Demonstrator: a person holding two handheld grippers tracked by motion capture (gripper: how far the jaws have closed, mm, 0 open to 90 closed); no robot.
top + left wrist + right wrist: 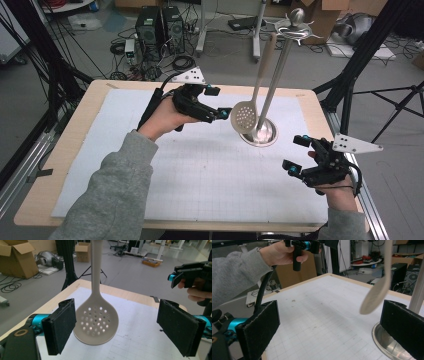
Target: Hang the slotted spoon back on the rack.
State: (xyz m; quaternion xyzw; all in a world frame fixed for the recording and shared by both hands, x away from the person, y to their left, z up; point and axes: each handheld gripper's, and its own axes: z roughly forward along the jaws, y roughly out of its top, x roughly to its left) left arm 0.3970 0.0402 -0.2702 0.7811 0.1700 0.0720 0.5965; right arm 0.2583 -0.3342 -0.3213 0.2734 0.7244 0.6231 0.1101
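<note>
The right gripper, jaws spread, holds nothing. The left gripper, jaws spread too, sits beside a slotted spoon hanging from a metal stand.

Honestly there's no text I can read anywhere here, no labels, brand names, numbers or signs. The white mat on the table just has a plain printed grid with no figures along it, and the cardboard boxes on the floor out past the table look blank from this far off. Anything on the computer towers is too small and blurry to make out.
</note>
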